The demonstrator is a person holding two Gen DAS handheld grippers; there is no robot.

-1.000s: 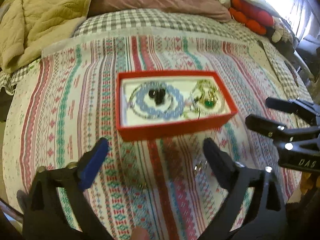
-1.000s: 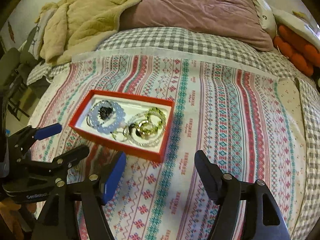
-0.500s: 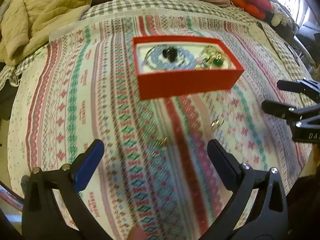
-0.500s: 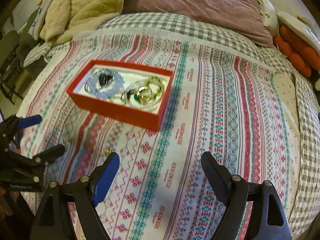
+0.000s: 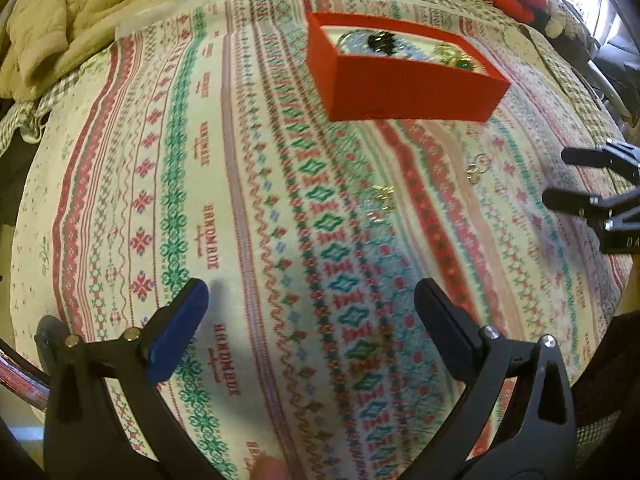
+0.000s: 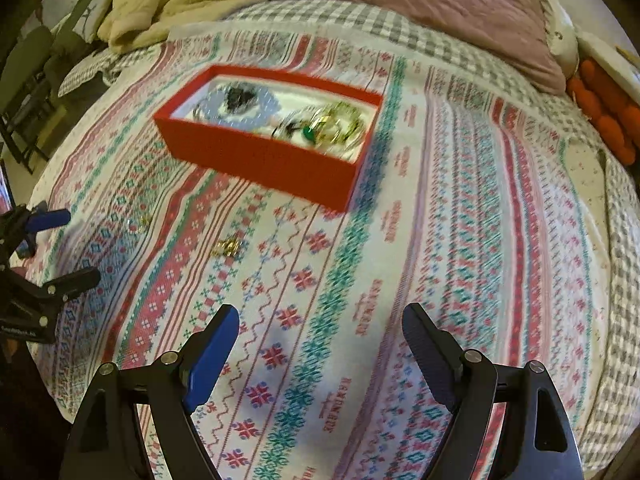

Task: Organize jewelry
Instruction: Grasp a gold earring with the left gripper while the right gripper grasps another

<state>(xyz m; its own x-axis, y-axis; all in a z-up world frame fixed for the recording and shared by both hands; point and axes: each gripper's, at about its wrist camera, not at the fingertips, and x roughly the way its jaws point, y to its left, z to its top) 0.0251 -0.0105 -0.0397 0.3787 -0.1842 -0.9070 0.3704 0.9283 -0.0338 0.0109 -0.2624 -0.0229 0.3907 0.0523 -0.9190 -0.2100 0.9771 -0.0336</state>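
While most of the jewelry already lies in the open red rectangular cardboard box (image 6: 264,148), the sorting looks unfinished. Going left to right in the right wrist view, the left hand-held gripper (image 6: 64,246) hangs at the picture's left edge with its jaws spread wide and nothing between them, near a faint small metal piece (image 6: 136,224) lying loose on the patterned red, green and white bedspread (image 6: 460,240). Just right of that, a small gold-coloured trinket (image 6: 228,246) rests on the bedspread in front of the box, apart from it. Inside the box sit a pale blue beaded bracelet (image 6: 224,106) on the left and a tangle of gold-toned pieces with a green stone (image 6: 328,126) on the right. The right hand-held gripper (image 6: 320,344) is empty, its jaws wide after opening a little further. By my judgement, the loose pieces have yet to be picked up and boxed.
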